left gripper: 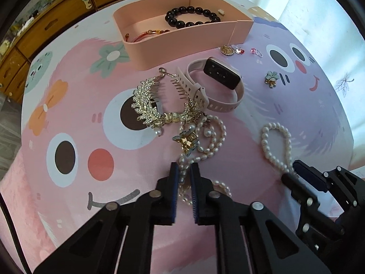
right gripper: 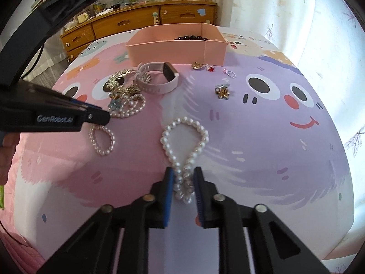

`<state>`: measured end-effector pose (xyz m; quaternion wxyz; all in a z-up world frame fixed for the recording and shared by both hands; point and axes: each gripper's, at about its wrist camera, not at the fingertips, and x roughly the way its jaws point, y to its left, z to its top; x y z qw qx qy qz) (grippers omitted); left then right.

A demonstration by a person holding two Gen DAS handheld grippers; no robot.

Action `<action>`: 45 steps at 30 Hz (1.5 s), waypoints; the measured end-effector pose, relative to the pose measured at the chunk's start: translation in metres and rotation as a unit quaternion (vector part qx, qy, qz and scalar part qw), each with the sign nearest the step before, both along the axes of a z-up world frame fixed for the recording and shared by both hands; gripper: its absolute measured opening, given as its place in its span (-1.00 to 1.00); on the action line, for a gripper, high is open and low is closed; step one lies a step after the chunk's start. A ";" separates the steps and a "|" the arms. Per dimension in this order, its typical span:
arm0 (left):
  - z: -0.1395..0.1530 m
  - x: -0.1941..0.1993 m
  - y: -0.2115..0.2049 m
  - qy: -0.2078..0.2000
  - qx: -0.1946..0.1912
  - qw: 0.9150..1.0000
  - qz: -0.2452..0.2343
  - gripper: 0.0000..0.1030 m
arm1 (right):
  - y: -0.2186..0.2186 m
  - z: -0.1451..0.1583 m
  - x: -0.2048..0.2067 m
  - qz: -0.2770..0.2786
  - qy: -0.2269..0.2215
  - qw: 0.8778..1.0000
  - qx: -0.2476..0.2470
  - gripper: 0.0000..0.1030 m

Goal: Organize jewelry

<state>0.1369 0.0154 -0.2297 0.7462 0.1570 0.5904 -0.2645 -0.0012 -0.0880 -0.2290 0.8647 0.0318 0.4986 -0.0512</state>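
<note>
A pink box (left gripper: 189, 38) at the table's far side holds a black bead bracelet (left gripper: 191, 16) and a red cord bracelet (left gripper: 146, 34). My left gripper (left gripper: 184, 171) is closed on a long pearl necklace (left gripper: 212, 141) that trails from a pile with a gold leaf hair comb (left gripper: 150, 105) and a flower clip (left gripper: 187, 141). My right gripper (right gripper: 184, 175) is closed on a pearl bracelet (right gripper: 184, 141) lying on the mat; it also shows in the left wrist view (left gripper: 276, 146). A pink smartwatch (left gripper: 219, 80) lies just before the box.
Small pieces lie loose near the box: a gold pendant (left gripper: 227, 50), red and pink earrings (left gripper: 256, 52), a flower brooch (left gripper: 271, 78). A cartoon-print mat (left gripper: 91, 118) covers the table. A wooden drawer cabinet (right gripper: 136, 22) stands behind, a curtain (right gripper: 285, 11) on the right.
</note>
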 end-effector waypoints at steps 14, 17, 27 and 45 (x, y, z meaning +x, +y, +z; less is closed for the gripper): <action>-0.001 -0.026 0.029 0.068 -0.022 0.997 0.001 -0.94 | -0.022 0.007 0.006 -0.027 0.010 0.997 0.078 -1.00; 0.000 -0.033 0.034 0.073 -0.022 0.997 0.000 -0.94 | -0.024 0.007 0.007 -0.026 0.010 0.996 0.082 -1.00; 0.031 -0.069 0.038 0.057 -0.066 0.994 -0.063 -0.94 | -0.027 0.015 0.012 -0.016 0.007 0.996 0.083 -1.00; 0.114 -0.062 0.049 0.033 -0.183 0.982 -0.045 -0.94 | -0.056 0.009 0.033 -0.049 0.057 0.990 0.122 -0.92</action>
